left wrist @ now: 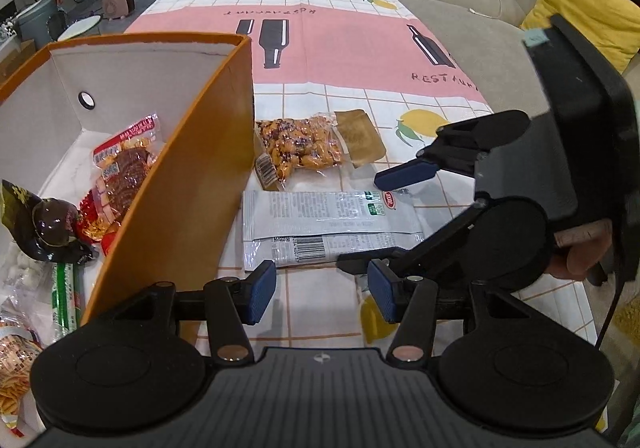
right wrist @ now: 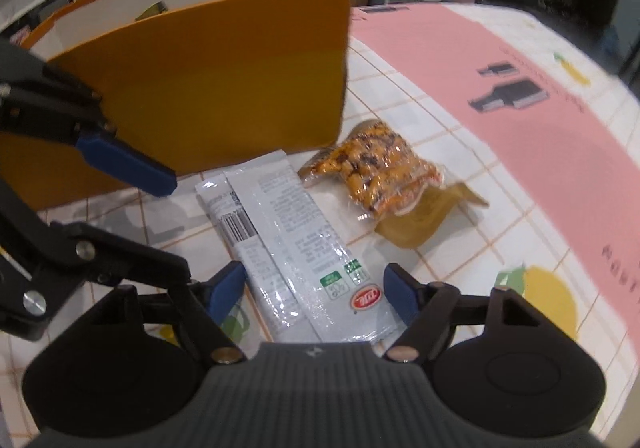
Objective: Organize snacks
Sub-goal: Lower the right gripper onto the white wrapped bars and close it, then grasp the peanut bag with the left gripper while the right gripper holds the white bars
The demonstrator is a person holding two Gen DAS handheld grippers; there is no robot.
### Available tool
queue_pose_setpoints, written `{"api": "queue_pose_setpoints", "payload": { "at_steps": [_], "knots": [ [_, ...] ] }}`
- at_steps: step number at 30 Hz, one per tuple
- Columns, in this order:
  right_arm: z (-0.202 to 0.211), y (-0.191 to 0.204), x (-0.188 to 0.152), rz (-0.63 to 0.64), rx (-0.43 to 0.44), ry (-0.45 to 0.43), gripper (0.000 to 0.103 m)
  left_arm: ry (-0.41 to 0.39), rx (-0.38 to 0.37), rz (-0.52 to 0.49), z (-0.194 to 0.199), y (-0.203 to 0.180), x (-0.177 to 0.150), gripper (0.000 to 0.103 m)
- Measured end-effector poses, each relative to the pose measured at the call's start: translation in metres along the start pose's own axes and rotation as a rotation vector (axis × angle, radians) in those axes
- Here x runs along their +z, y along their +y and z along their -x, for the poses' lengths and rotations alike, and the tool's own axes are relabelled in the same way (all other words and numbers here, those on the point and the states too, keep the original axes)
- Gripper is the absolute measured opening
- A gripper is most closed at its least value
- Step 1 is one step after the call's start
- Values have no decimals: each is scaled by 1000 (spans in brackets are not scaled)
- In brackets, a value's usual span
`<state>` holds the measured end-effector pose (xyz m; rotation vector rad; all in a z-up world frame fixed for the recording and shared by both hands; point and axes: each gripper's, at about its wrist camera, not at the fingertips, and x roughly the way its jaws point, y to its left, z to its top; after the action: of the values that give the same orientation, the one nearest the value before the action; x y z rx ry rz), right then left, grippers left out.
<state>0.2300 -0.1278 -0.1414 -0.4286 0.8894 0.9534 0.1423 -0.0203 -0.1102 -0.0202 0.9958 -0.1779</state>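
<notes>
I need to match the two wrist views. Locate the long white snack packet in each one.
Left wrist: white snack packet lies flat at centre, just right of the orange box.
Right wrist: lower centre, running toward the camera between open fingers.
Shared landmark: clear bag of orange snacks just beyond it.

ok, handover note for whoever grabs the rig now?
Left gripper: open, empty, by the orange box.
Right gripper: open, astride the end of the white packet, not gripping it.
On the tablecloth beside the box: the white packet, a clear bag of orange snacks and a tan pouch partly under the bag.
Done: several snacks already in the box.
Left: box those three, white packet likely first.
</notes>
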Motion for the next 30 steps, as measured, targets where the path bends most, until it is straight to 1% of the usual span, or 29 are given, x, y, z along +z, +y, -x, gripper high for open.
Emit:
{"api": "queue_pose_setpoints", "payload": {
  "at_steps": [5,8,14,15,16,20,22,24,26,28,29,30],
  "knots": [
    [11,13,-12,-28,-41,3,65,-8,-5,-18,-3,-1,0,63],
    [23,20,-25,-96,-101,21,64,-25,-4,-42,-4,-2,0,63],
    [46,18,-55,-323,-244,66,64,-48,27,-113,-9,-11,4,63],
    [49,17,-59,-372,-275,70,64,-54,31,-124,-11,-13,5,66],
    [52,14,-62,-419,-311,73,64,-61,39,-133,-13,-14,6,68],
    [60,7,-74,-596,-452,69,64,-101,62,-200,-20,-26,11,68],
    [61,2,-76,-652,-493,65,65,-128,74,-224,-25,-32,15,68],
    [62,-2,-76,-670,-494,61,65,-149,91,-249,-32,-38,20,68],
    [61,-2,-73,-653,-494,58,66,-157,111,-280,-39,-44,25,68],
    [62,0,-71,-608,-488,48,69,-173,116,-320,-44,-50,29,68],
    [63,1,-71,-576,-482,37,73,-184,125,-342,-47,-52,31,68],
    [62,0,-69,-541,-472,26,73,-193,135,-366,-51,-56,33,68]
  ]
}}
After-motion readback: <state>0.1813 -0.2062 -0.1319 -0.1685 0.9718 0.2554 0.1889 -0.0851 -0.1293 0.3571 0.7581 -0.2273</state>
